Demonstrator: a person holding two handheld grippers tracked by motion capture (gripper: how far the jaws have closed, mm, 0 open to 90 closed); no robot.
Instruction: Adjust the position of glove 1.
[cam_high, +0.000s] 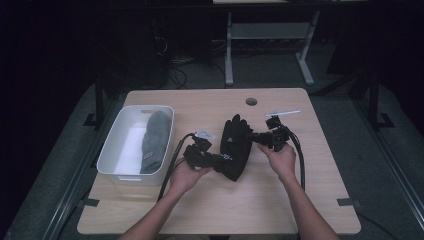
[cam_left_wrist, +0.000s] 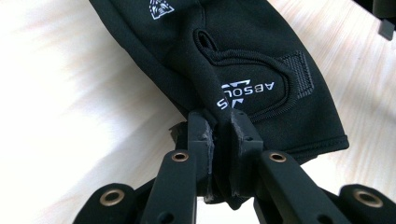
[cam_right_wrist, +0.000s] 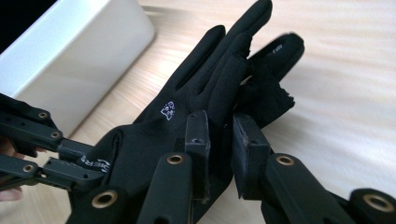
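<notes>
**Both tools clamp one black glove**

The left tool (cam_high: 223, 159) pinches the black glove (cam_high: 237, 146) at its cuff; the right tool (cam_high: 256, 137) grips its fingers. Both hands reach inward, holding it just above the counter (cam_high: 210, 200), right of the white bin (cam_high: 115, 145).

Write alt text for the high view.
Two hand-held grippers, left gripper and right gripper, pinch a black glove between them above a wooden table. A white bin at left holds a grey glove.

A pale wooden tabletop (cam_high: 215, 200) with a round hole (cam_high: 251, 101) near its far edge carries the things. A white bin (cam_high: 117, 150) stands on its left side, a grey glove (cam_high: 154, 141) lying inside it.
</notes>
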